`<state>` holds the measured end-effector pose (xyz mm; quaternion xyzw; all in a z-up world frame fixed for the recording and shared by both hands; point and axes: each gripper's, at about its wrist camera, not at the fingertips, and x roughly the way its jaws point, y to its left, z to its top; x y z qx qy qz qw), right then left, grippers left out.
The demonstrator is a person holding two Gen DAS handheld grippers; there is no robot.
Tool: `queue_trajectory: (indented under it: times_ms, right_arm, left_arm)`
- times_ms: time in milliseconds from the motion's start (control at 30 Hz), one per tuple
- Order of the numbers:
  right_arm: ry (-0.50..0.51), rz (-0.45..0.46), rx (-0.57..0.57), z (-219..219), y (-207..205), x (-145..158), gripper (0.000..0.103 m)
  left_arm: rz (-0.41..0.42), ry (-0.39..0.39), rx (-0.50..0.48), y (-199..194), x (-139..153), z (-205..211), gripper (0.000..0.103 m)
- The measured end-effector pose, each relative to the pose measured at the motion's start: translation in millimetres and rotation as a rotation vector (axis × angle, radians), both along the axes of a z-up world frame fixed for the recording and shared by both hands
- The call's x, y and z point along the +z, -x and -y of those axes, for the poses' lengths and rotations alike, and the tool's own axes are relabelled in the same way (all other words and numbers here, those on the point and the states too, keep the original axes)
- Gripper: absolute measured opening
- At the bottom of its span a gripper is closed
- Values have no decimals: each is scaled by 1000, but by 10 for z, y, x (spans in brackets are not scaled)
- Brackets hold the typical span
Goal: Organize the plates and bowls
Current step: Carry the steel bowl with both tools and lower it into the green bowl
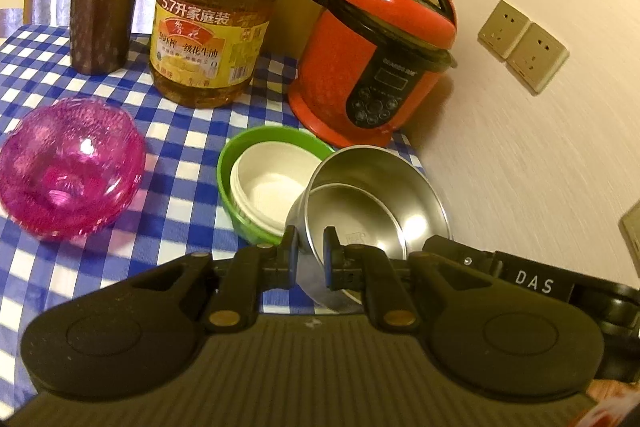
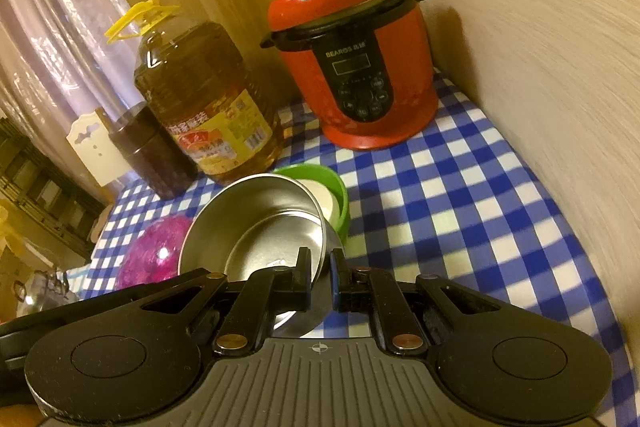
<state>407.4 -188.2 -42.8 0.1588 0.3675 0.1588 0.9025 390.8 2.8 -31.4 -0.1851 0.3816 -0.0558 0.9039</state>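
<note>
Two nested steel bowls (image 1: 372, 203) hang tilted just above the blue checked tablecloth (image 1: 132, 239). My left gripper (image 1: 310, 241) is shut on their near rim. In the right wrist view my right gripper (image 2: 320, 265) is shut on the rim of the same steel bowls (image 2: 256, 227) at the opposite side. The right gripper's black body (image 1: 532, 283) shows beside the bowls in the left wrist view. A green bowl (image 1: 240, 163) with a white bowl (image 1: 272, 183) inside it sits on the cloth just behind. A pink see-through bowl (image 1: 68, 167) stands further left.
A big oil bottle (image 1: 212, 27), a brown canister (image 1: 104, 11) and a red pressure cooker (image 1: 376, 55) line the back of the table. The wall with sockets (image 1: 520, 43) runs close along the table's right edge. Curtains hang behind.
</note>
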Motion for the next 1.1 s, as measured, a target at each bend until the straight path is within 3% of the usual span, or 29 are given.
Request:
queue_trajectory:
  times_ms: [500,1100]
  right_arm:
    - [6,-7,4,-209,-669,-68,9]
    - [37,-44,21,-377,-1035,-261,8]
  left_arm:
    - [-18,-3,19,-606,-105,-243,11]
    - [-79,-12,20,-871,-381,-345,11]
